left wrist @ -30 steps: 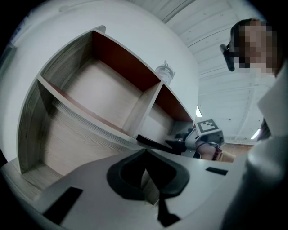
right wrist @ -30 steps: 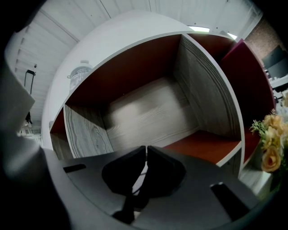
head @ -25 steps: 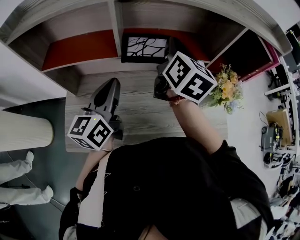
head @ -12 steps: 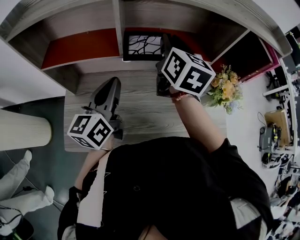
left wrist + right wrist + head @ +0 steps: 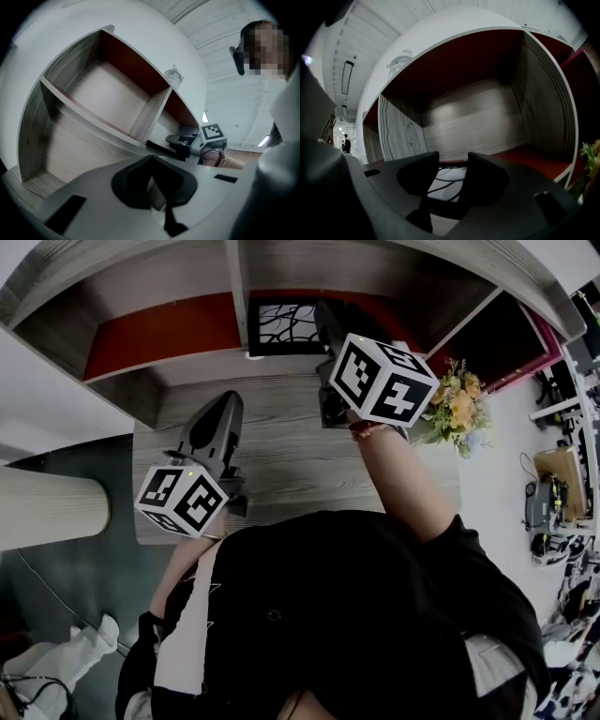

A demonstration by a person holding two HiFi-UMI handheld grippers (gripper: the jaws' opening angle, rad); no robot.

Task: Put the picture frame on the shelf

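Observation:
The picture frame (image 5: 284, 326), black-edged with a white picture of dark branch lines, rests on the floor of the shelf's right compartment, just right of the divider (image 5: 234, 282). My right gripper (image 5: 325, 322) reaches into that compartment at the frame's right side. Its jaws have just been opening and now stand open. In the right gripper view the frame (image 5: 444, 185) shows in the gap of the right gripper (image 5: 452, 174), and the pads do not press on it. My left gripper (image 5: 223, 407) hovers over the wooden tabletop, shut and empty, as the left gripper view (image 5: 153, 174) confirms.
The shelf has red back panels (image 5: 159, 334) and a curved white outer wall. A glass jar (image 5: 400, 61) stands on its top. A bunch of yellow flowers (image 5: 457, 413) sits at the table's right edge. A pale cylinder (image 5: 47, 507) stands left of the wooden table (image 5: 281, 465).
The right gripper pushed a little deeper into the compartment with the frame, then its jaws opened off it. The left gripper stayed still. A person's legs at lower left moved away.

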